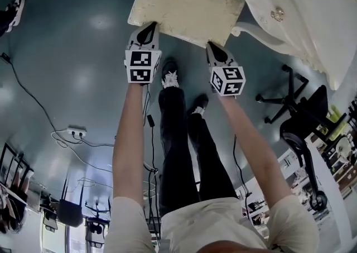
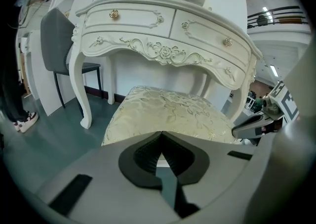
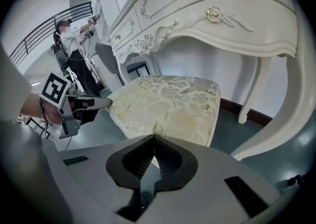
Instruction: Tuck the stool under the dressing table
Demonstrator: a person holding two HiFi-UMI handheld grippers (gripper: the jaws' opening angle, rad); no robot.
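The left claw [image 1: 149,25] is held with its jaws pressed together, nothing pinched between them, and the tips are set against the near edge of the stool [image 1: 187,0]. The right claw [image 1: 215,46] is likewise closed and is placed against the same edge, to the right of the left claw. The two claws are kept apart, one toward each near corner of the cream, flower-patterned seat.

Straight ahead of both claws, the far part of the seat is covered by the front of the white dressing table [image 1: 293,9], while the near part is left out toward the claws. Carved scrollwork and gold drawer knobs [image 3: 214,14] are seen above the seat. A grey chair [image 2: 57,45] is seen beyond and to the left of the left claw. A black office chair [image 1: 301,115] is seen to the right of the right claw, on the teal floor [image 1: 67,51].
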